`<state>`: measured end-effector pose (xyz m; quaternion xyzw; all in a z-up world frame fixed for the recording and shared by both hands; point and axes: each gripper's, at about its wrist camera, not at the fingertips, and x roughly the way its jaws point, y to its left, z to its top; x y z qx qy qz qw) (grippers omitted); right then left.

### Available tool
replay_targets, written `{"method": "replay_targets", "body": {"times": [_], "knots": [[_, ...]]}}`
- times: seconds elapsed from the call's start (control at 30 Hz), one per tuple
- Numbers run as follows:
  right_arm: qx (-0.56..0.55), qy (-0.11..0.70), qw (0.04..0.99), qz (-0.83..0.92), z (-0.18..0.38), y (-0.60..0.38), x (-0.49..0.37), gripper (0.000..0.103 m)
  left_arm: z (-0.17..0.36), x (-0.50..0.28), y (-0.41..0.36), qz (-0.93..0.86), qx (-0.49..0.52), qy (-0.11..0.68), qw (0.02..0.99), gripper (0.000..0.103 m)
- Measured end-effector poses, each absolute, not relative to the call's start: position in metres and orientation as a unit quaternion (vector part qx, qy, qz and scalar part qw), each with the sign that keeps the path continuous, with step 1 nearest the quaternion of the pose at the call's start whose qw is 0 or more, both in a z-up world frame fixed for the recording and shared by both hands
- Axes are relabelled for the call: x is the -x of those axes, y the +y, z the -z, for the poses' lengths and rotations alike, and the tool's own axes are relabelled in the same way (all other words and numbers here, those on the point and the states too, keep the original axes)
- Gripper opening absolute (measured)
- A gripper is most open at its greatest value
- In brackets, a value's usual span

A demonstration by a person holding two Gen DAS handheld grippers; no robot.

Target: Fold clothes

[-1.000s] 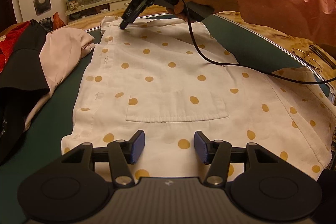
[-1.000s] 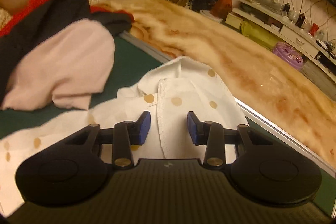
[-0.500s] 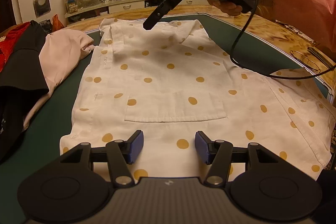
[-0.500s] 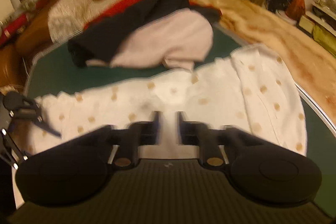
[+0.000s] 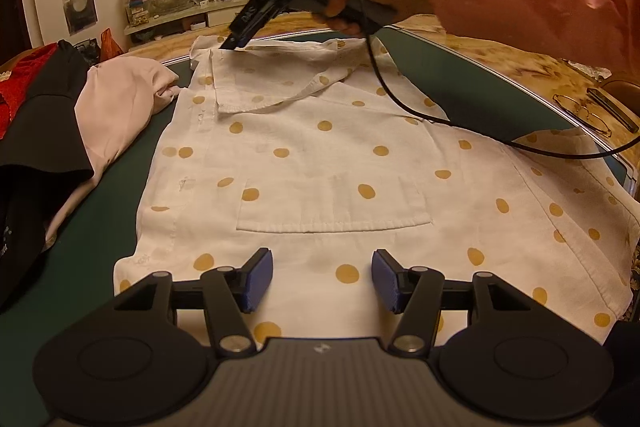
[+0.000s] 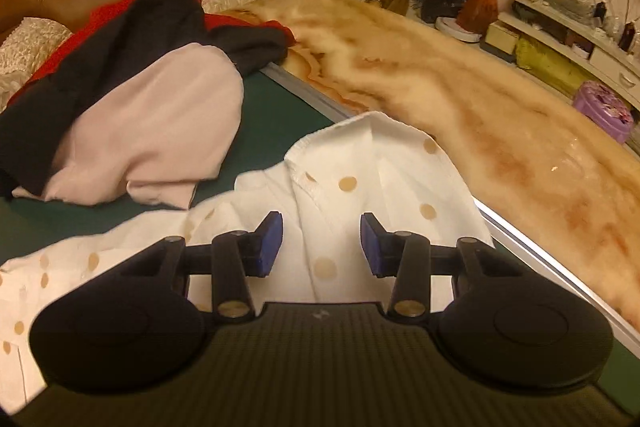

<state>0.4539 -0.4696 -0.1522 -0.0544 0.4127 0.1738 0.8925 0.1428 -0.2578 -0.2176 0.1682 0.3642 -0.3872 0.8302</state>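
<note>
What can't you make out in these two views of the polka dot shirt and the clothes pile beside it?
- Polka dot shirt, left wrist view: its near hem is hidden behind the left gripper.
- Same shirt, right wrist view: only the collar corner shows; the right gripper, jaws opening, covers the rest.
- Clothes pile, left wrist view: cut off by the left edge.
- Glasses, left wrist view: too small and distorted for detail.

Shirt (image 5: 320, 163) flat on mat (image 5: 472, 91), clothes pile (image 5: 80, 115) to its left, glasses (image 5: 580, 107) far right.
</note>
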Motion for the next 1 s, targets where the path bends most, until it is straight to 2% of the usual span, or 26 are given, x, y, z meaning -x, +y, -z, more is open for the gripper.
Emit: {"method": "replay_targets", "body": {"times": [0.1, 0.13, 0.17, 0.2, 0.37, 0.53, 0.6, 0.67, 0.83, 1.0], "knots": [[0.045, 0.428, 0.886, -0.176, 0.159, -0.468, -0.462, 0.049, 0.218, -0.142, -0.257, 0.387, -0.168, 0.364, 0.831, 0.062], [0.047, 0.434, 0.882, -0.177, 0.162, -0.466, -0.464, 0.037, 0.218, -0.142, -0.257, 0.387, -0.167, 0.363, 0.831, 0.062], [0.048, 0.437, 0.881, -0.177, 0.165, -0.465, -0.466, 0.011, 0.218, -0.142, -0.257, 0.388, -0.167, 0.363, 0.831, 0.062], [0.050, 0.437, 0.881, -0.172, 0.165, -0.465, -0.467, 0.003, 0.218, -0.142, -0.257, 0.388, -0.166, 0.363, 0.831, 0.062], [0.052, 0.390, 0.912, -0.117, 0.151, -0.476, -0.468, 0.002, 0.218, -0.141, -0.257, 0.388, -0.167, 0.361, 0.831, 0.062], [0.047, 0.386, 0.921, -0.016, 0.151, -0.498, -0.492, 0.004, 0.219, -0.141, -0.257, 0.387, -0.167, 0.361, 0.832, 0.062], [0.050, 0.382, 0.923, 0.018, 0.151, -0.504, -0.497, 0.013, 0.219, -0.141, -0.257, 0.387, -0.167, 0.361, 0.832, 0.062], [0.043, 0.378, 0.923, 0.050, 0.150, -0.513, -0.497, 0.028, 0.219, -0.141, -0.257, 0.388, -0.166, 0.360, 0.832, 0.062], [0.004, 0.383, 0.921, 0.076, 0.144, -0.551, -0.478, 0.033, 0.219, -0.141, -0.256, 0.391, -0.162, 0.360, 0.831, 0.062], [-0.097, 0.391, 0.915, 0.020, 0.137, -0.601, -0.418, 0.033, 0.218, -0.142, -0.255, 0.393, -0.159, 0.360, 0.831, 0.062]]}}
